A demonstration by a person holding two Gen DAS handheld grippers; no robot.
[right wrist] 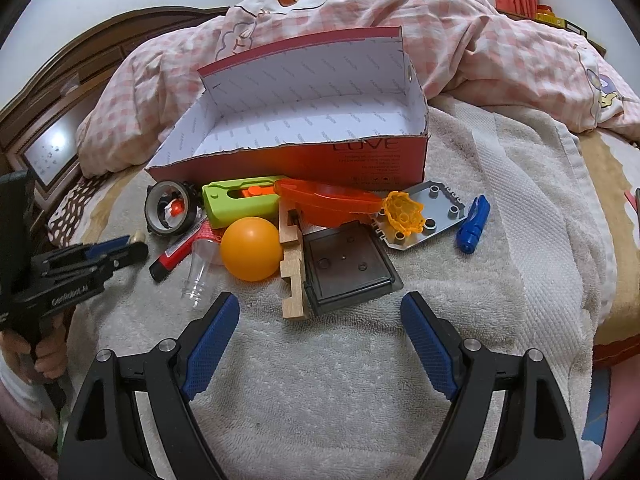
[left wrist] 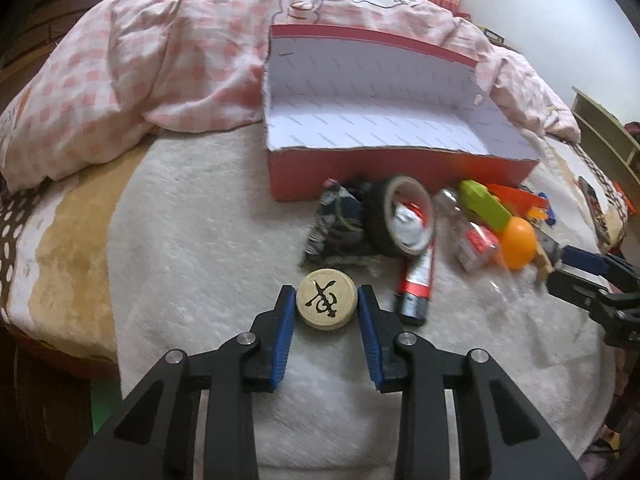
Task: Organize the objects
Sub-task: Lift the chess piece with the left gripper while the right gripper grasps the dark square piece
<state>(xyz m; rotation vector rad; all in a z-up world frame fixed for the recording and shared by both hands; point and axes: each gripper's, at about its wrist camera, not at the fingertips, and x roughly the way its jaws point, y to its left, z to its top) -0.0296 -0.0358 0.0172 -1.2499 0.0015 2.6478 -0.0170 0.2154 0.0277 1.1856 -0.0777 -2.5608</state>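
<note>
A round wooden chess piece (left wrist: 326,300) with a black character lies on the white towel, and my left gripper (left wrist: 326,295) is shut on it, blue pads against both sides. In the right wrist view the left gripper (right wrist: 132,245) sits at the far left with the pale piece (right wrist: 138,236) at its tip. My right gripper (right wrist: 320,312) stands open over bare towel, in front of a black square lid (right wrist: 348,264) and a notched wooden block (right wrist: 292,276). Behind the pile is an open red box (left wrist: 400,174) (right wrist: 280,164) with nothing visible inside.
The pile holds an orange ball (right wrist: 250,248), tape roll (right wrist: 168,208), red tube (right wrist: 176,254), green toy (right wrist: 236,200), orange dish (right wrist: 332,204), yellow gear (right wrist: 404,214), blue clip (right wrist: 472,224), clear bottle (right wrist: 198,268) and dark cloth (left wrist: 336,224). A pink checked quilt (left wrist: 140,72) lies behind.
</note>
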